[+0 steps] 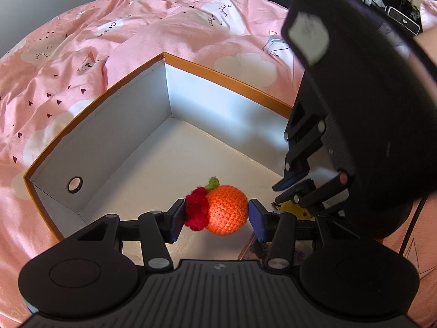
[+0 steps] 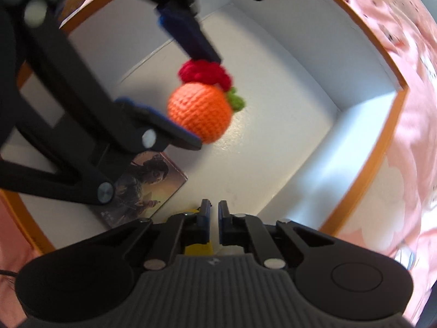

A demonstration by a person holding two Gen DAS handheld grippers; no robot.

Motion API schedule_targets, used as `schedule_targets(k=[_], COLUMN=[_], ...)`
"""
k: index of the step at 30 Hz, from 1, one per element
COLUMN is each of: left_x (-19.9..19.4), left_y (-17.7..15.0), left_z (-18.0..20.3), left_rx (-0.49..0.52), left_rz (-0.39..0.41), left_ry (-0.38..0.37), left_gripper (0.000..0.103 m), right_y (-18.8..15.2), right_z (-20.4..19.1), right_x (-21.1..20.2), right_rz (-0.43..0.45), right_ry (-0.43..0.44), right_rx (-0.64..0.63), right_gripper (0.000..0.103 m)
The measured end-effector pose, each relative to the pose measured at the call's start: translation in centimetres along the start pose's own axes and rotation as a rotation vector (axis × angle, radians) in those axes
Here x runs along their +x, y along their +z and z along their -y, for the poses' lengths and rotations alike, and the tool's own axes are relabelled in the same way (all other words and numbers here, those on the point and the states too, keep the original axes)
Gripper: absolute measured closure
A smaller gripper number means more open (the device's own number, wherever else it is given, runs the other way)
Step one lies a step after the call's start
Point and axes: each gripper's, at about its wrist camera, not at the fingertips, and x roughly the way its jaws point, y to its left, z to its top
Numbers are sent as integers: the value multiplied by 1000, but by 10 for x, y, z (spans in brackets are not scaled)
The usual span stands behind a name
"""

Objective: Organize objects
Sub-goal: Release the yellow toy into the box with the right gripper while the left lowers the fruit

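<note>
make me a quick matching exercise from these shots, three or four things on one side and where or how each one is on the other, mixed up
Things
1. crocheted orange toy
2. picture card
3. right claw
4. box

States
a. sits open on the pink bedding
b. held between the left claw's pads, above the box floor
c. lies flat on the box floor
d. fingers nearly together, pointing down into the box

Pairs: 1-b, 2-c, 3-d, 4-a
</note>
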Motion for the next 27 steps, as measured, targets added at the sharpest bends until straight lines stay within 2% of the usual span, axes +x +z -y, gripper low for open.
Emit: schedule_targets(k=[2, 6, 11, 14, 18, 20, 24, 27], left_x=[1, 3, 5, 6, 6, 7, 12, 21], left_y=[0, -1, -3, -4, -5, -4, -4, 1], left_z=[-2, -4, -3, -2, 2, 5, 15, 19], left_rx=[1, -2, -8, -5, -4, 7, 37, 22], left_rz=[-3, -10, -16, -18, -20, -24, -39, -57], left_ry=[4, 7, -6, -13, -50, -68, -96, -126], left_gripper=[46, 46, 46, 46, 46, 46, 46, 46], right_y=[0, -2, -9, -12, -16, -16, -24, -40], right_z=[-5, -1, 3, -1, -3, 1, 16, 30], right_x=[8, 21, 22, 23, 23, 20, -19, -53], right_rz=[-8, -41, -32, -55, -53, -53, 59, 136], right_ry=[2, 11, 145, 160, 149, 130, 69, -2], right_rx=[-53, -68, -72, -93, -115, -85, -8, 83], right_gripper=[99, 99, 100, 102, 103, 103, 103, 102])
